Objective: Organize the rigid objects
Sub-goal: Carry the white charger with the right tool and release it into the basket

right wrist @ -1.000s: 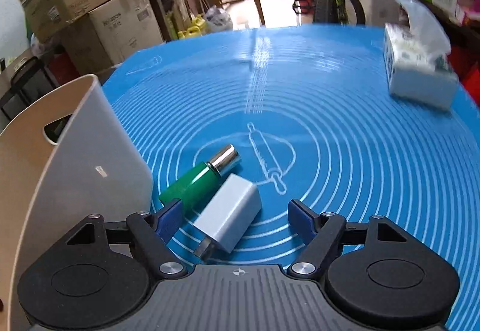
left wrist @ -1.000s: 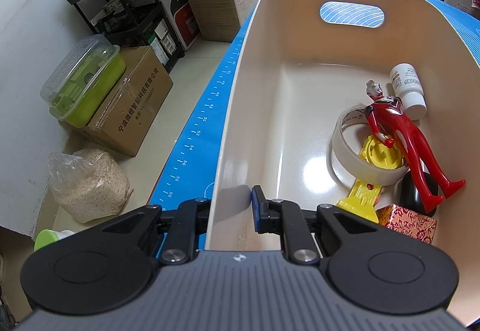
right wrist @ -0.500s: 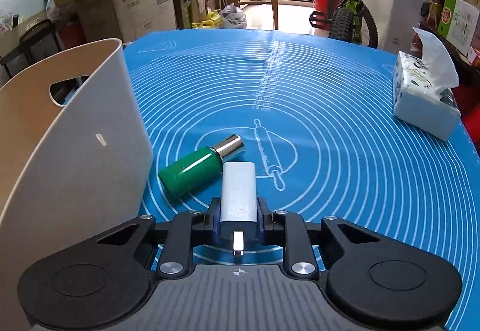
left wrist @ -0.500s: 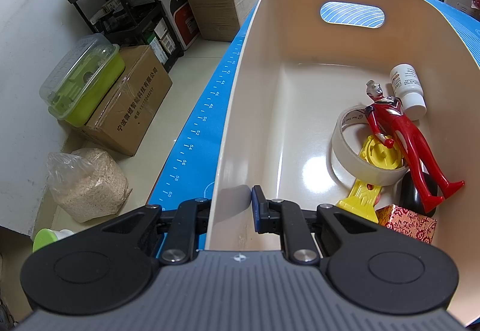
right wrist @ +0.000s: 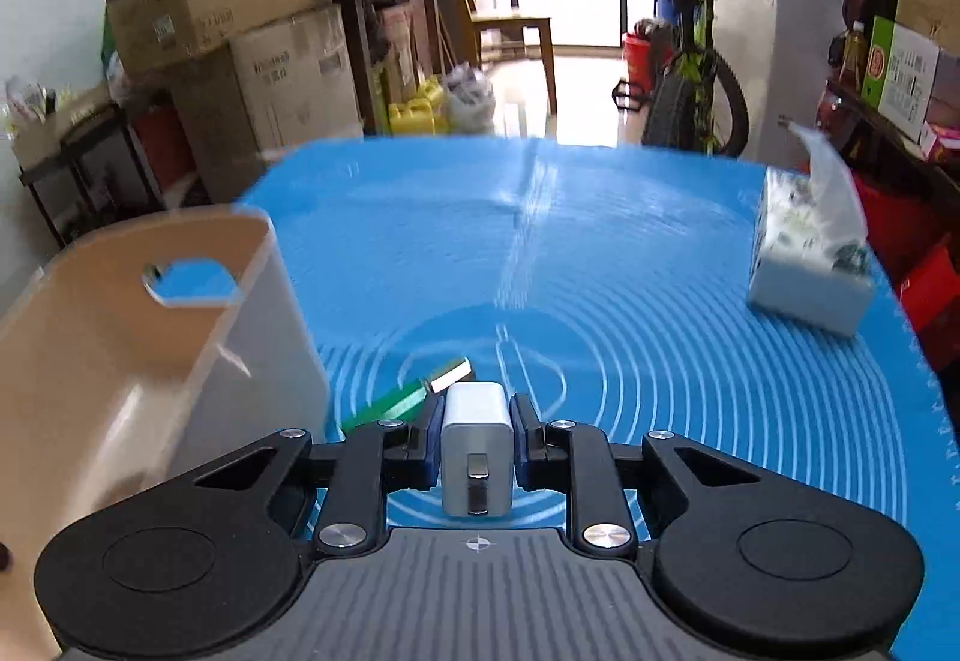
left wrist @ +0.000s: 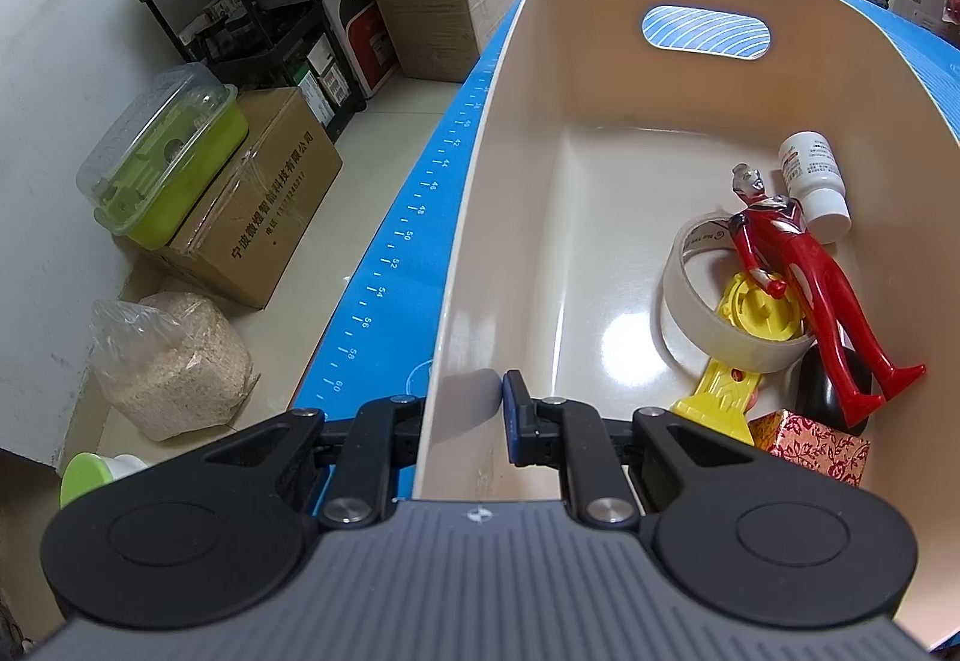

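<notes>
Pinching bin wall w/ L gripper | R gripper clamps white charger | mat marks 40–60

Bin left on the mat — bottle beside it, tissue box far right.

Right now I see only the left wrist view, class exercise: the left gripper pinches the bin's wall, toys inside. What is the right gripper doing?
Observer: The right gripper is shut on a white USB charger, raised above the blue mat.
Operator: Anything left on the mat to pack?
Observer: A green bottle with a silver cap lies on its side beside the beige bin.
Operator: Anything else out there?
Observer: A tissue pack sits near the mat's far right edge.
Operator: Which side of the charger is the bin?
Observer: To its left, handle cutout facing the camera.
</notes>
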Demonstrator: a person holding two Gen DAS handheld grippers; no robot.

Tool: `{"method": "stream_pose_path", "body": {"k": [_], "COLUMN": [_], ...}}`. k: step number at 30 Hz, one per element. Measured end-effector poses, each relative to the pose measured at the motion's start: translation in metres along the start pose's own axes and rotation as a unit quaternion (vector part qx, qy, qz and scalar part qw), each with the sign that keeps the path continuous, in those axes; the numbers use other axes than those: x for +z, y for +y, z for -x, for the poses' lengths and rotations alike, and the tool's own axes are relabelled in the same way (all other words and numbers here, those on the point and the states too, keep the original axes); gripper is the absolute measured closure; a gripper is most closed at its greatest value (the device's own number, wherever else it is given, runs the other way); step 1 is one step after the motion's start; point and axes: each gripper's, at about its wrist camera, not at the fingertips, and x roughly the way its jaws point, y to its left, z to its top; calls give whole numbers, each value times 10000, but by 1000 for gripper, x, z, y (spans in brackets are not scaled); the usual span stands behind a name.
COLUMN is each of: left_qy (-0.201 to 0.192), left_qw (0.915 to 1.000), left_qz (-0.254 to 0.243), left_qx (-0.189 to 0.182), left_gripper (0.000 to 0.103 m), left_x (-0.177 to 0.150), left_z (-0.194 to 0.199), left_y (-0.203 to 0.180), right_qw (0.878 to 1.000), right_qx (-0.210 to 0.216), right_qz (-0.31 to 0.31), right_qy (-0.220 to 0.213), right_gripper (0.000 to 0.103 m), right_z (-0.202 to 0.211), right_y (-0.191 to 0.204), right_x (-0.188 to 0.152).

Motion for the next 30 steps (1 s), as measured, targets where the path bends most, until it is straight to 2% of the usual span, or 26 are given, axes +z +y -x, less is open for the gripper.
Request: {"method": "stream_pose_path", "body": {"k": [9, 15, 20, 30], "left_qy": [0, -1, -7, -3], "left_qw": [10000, 10000, 10000, 10000], "left_qz": [10, 2, 4, 11], "left_qx": [-3, -5, -17, -14], "left_gripper": [84, 84, 84, 84], "left_x": [0, 0, 0, 1], "left_z": [0, 0, 1, 1], "left_y": [1, 1, 2, 0], "right_qw": [9967, 9931, 9903, 9789], "right_qx": [446, 903, 1185, 1581], "right_qz": [-70, 92, 436, 1287], "right_qy": [-671, -741, -581, 146], "right_gripper": [71, 71, 71, 71], "right_z": [58, 75, 74, 58], "right_y": [14, 43, 73, 131], "right_x": [24, 27, 19, -14]}}
